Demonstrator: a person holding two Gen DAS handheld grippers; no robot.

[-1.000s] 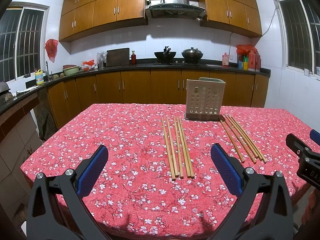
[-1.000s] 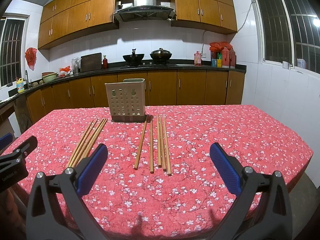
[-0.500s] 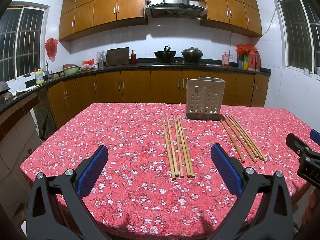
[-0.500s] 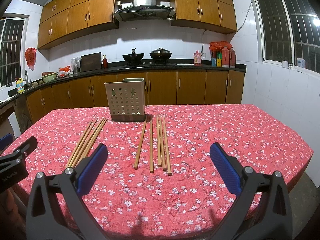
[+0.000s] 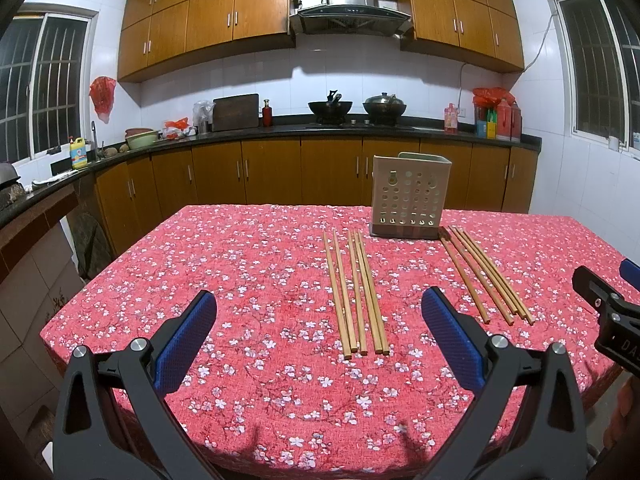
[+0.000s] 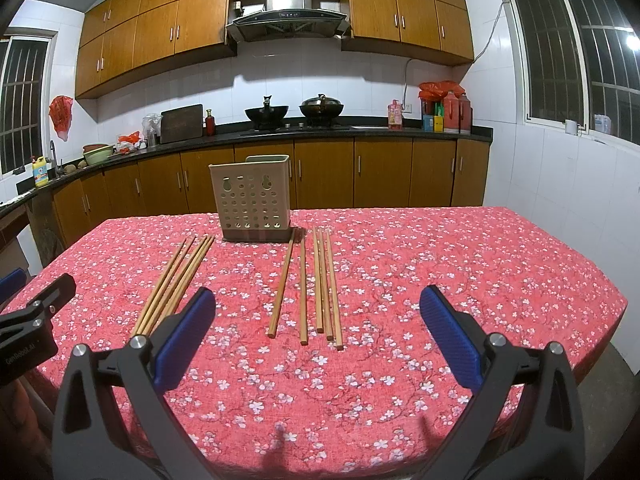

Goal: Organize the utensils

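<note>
Red floral cloth: covers the table [image 5: 248, 280], laid over its edges on every visible side.
Holder: beige perforated utensil holder [image 5: 408, 196] upright near the far edge of the table, open top up, on a dark base.
Left chopstick group: five wooden sticks [image 5: 356, 292] flat on the cloth, just left of the holder's front, long axes running from far edge toward near edge, near ends roughly level, lying close side by side in a pair and a three.
Right chopstick group: five sticks [image 6: 316, 284] starting beside the holder's right front corner, long axes likewise far-to-near; leftmost one slanted and set slightly apart, the rest nearly parallel.
Left gripper: [image 5: 320, 340] hovering above the near edge, blue pads [image 5: 186, 340] spread wide, nothing between them, aimed along the left group.
Right gripper: [image 6: 320, 336] above the near edge, blue pads [image 6: 450, 336] spread wide, holding nothing, aimed along the right group.
Open room: bare cloth left of the left group to the table's left edge; broad bare cloth right of the right group to the right edge; bare strip between stick ends and near edge.
Gap between groups: clear strip of cloth in front of the holder.
Backdrop: wooden cabinets [image 5: 272, 176] and dark counter beyond the far edge, well apart from the table.
</note>
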